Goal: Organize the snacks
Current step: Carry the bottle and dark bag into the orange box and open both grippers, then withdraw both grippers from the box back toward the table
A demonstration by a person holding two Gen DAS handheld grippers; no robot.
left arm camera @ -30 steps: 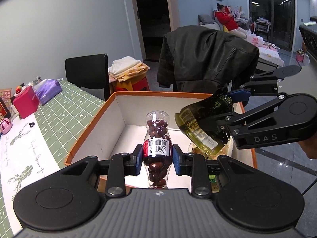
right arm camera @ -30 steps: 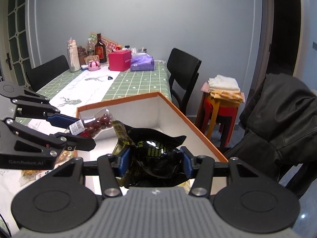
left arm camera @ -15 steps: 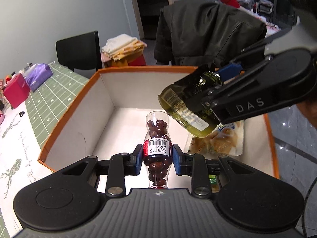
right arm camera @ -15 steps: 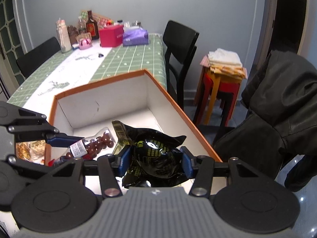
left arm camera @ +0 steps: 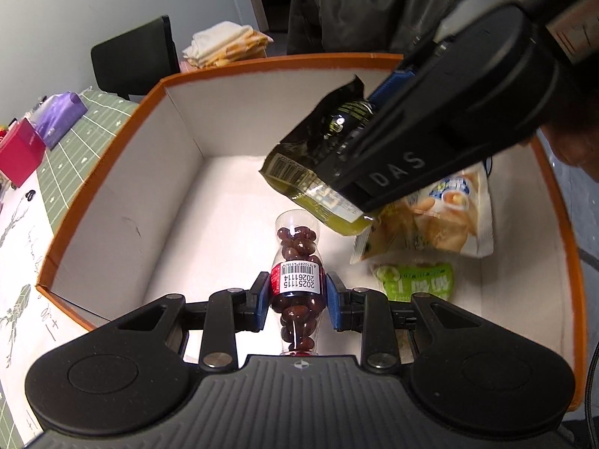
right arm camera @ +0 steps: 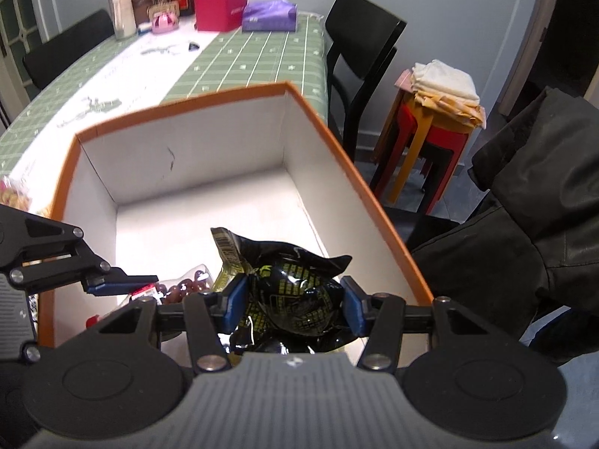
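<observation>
An orange-rimmed white box point(left arm camera: 112, 172) point(right arm camera: 329, 138) stands on the table's end. My left gripper point(left arm camera: 298, 295) is shut on a clear bottle of dark brown candies point(left arm camera: 297, 250) with a red barcode label, held inside the box above its floor. My right gripper point(right arm camera: 294, 301) is shut on a black and yellow-green snack bag point(right arm camera: 292, 284) over the box. In the left wrist view that bag point(left arm camera: 318, 164) hangs above and right of the bottle. In the right wrist view the bottle point(right arm camera: 183, 284) shows at lower left, in the left gripper's fingers point(right arm camera: 119, 283).
A white bag of pastries point(left arm camera: 441, 220) and a green packet point(left arm camera: 415, 280) lie in the box's right side. On the green checked tablecloth point(right arm camera: 254, 56) stand a red box point(right arm camera: 221, 11), purple tissue pack point(right arm camera: 269, 15) and bottles point(right arm camera: 123, 11). A black chair point(right arm camera: 359, 60), stool with cloths point(right arm camera: 441, 89) and a jacket point(right arm camera: 531, 217) are nearby.
Both grippers have tilted further down and sunk into the box with their loads. The black bag has come closer over the bottle. The packets on the box floor have come into view.
</observation>
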